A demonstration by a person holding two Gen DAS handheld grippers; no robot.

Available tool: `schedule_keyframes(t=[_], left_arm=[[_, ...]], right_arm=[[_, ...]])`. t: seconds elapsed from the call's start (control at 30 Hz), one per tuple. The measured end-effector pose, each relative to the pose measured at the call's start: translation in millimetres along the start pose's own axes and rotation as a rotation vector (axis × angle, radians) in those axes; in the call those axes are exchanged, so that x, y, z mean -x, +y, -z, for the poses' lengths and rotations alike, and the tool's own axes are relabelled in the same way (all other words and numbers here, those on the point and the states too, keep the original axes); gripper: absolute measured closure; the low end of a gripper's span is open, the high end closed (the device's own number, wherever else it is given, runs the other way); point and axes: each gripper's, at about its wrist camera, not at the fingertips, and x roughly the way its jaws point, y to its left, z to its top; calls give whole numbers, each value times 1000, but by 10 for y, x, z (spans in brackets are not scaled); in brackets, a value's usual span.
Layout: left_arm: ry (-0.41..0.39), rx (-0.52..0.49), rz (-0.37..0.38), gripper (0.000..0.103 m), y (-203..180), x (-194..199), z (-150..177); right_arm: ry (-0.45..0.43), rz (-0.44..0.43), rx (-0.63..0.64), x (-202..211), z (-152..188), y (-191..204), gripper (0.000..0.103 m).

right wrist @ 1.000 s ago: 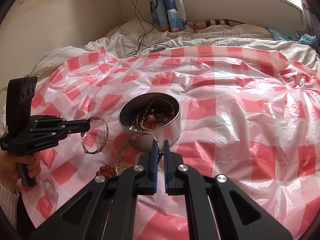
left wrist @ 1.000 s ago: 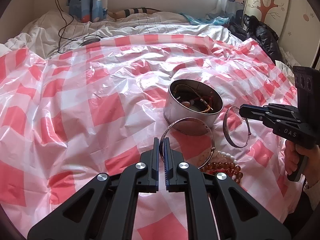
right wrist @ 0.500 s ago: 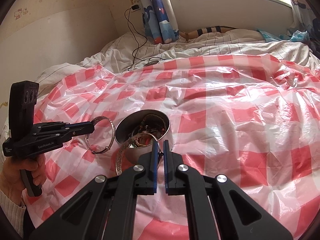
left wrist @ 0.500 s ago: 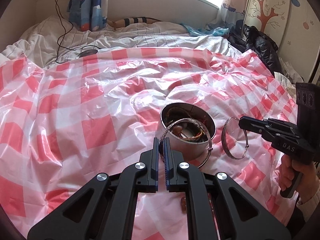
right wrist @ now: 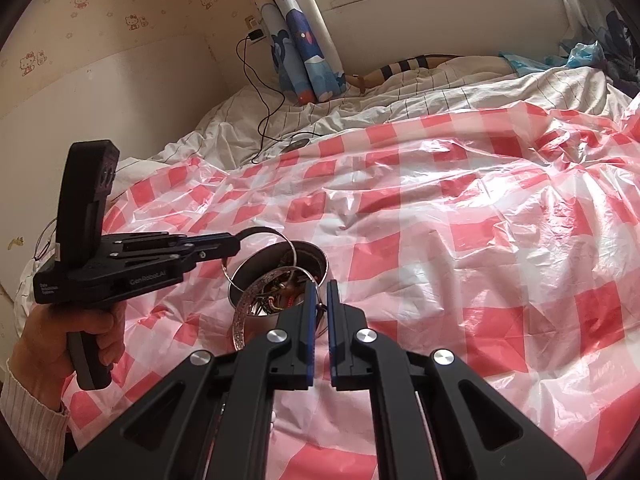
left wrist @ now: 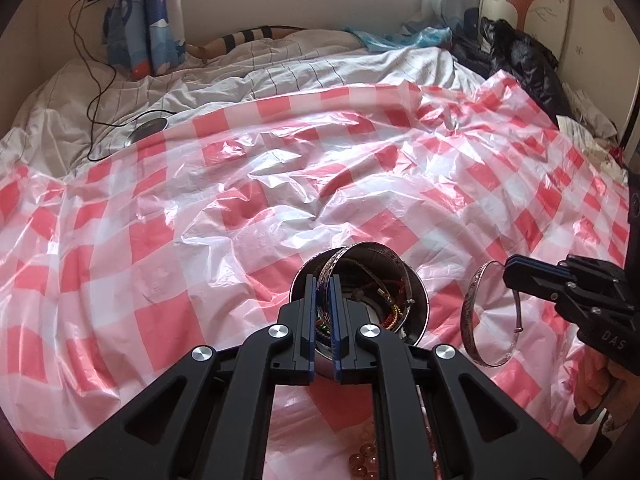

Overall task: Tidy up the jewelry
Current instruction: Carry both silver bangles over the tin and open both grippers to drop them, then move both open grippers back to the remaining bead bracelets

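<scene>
Two tools each pinch a bangle above the checkered sheet [left wrist: 168, 264]: left tool [left wrist: 323, 280] grips a bangle [left wrist: 334, 260] over the tin [left wrist: 416, 288]; right tool [right wrist: 319, 286] grips another bangle [right wrist: 256, 296] at the tin's [right wrist: 316, 258] rim.

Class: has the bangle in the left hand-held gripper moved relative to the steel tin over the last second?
Yes. The bangle, held by the left hand-held gripper, now sits over the steel tin, no longer in front of it.
</scene>
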Motion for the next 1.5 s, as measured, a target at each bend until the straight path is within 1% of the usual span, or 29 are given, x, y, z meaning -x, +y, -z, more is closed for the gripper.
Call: schedule_keyframes(t=[0.07, 0.13, 0.17, 0.23, 0.3, 0.33, 0.37, 0.43, 0.53, 0.63, 0.7, 0.8, 0.83, 0.87, 0.9, 0.93, 0.97, 1.0, 1.07, 1.1, 1.13, 1.2, 1.23, 1.27, 1.3, 1.33, 1.37, 1.43, 1.5], left_arm=[[52, -43, -1, 96, -62, -123, -26], [93, -85, -32, 95, -122, -205, -13], [97, -96, -41, 95, -137, -209, 7], [75, -80, -37, 94, -119, -124, 55], [26, -45, -53, 87, -59, 41, 128], [-4, -17, -53, 79, -15, 142, 183], [-27, 11, -55, 68, 29, 231, 237], [-60, 65, -54, 62, 112, 382, 383], [-84, 126, -53, 61, 220, 499, 606], [-103, 186, -43, 59, 357, 519, 766], [-89, 223, -51, 58, 446, 483, 790], [-108, 228, -57, 54, 486, 505, 782], [-115, 225, -63, 50, 485, 520, 779], [-121, 222, -61, 49, 481, 530, 779], [-122, 221, -54, 49, 477, 532, 780], [-118, 222, -51, 49, 474, 519, 782], [-113, 221, -50, 48, 468, 505, 780], [-107, 218, -53, 48, 459, 489, 785], [-93, 212, -58, 48, 436, 448, 794], [-84, 207, -43, 48, 418, 430, 798], [-69, 193, -4, 48, 392, 406, 799], [-34, 138, 60, 48, 300, 361, 810], [-23, 109, 83, 48, 247, 350, 825], [-7, 80, 119, 48, 190, 340, 839], [9, 53, 152, 48, 140, 332, 858], [27, 26, 176, 48, 90, 329, 891], [41, 4, 194, 48, 54, 327, 930], [66, -15, 229, 48, 16, 314, 1008], [91, -25, 269, 48, -5, 285, 1079]], right_arm=[[-2, 2, -3, 8, -1, -6, 97], [1, 2, -4, 5, -4, -10, 97], [1, 3, -2, 2, -2, -5, 97], [4, 7, 9, -14, 0, 15, 97], [10, 22, 28, -53, -7, 45, 97], [15, 18, 28, -84, -19, 51, 97], [19, 14, 26, -121, -38, 61, 97], [23, 19, 48, -209, -89, 117, 97], [28, 15, 66, -416, -215, 235, 97], [44, 21, 92, -646, -299, 364, 97], [69, 57, 123, -808, -297, 436, 97], [169, 97, 173, -1072, -207, 486, 96], [179, 120, 194, -1097, -179, 501, 96], [167, 134, 208, -1066, -164, 506, 95], [142, 145, 214, -985, -165, 511, 89], [104, 156, 217, -865, -175, 515, 74], [65, 165, 222, -717, -185, 518, 68], [44, 167, 230, -571, -177, 525, 65], [41, 151, 246, -313, -104, 541, 65], [53, 138, 257, -208, -22, 551, 62], [68, 126, 267, -135, 75, 551, 58], [91, 113, 261, -49, 300, 489, 58], [110, 99, 239, -56, 383, 438, 58], [147, 88, 201, -110, 425, 384, 59], [169, 61, 168, -151, 413, 366, 61], [165, 11, 148, -157, 380, 376, 62], [159, -19, 145, -153, 341, 400, 62], [147, -16, 165, -141, 309, 443, 62], [145, -10, 149, -127, 307, 413, 62]])
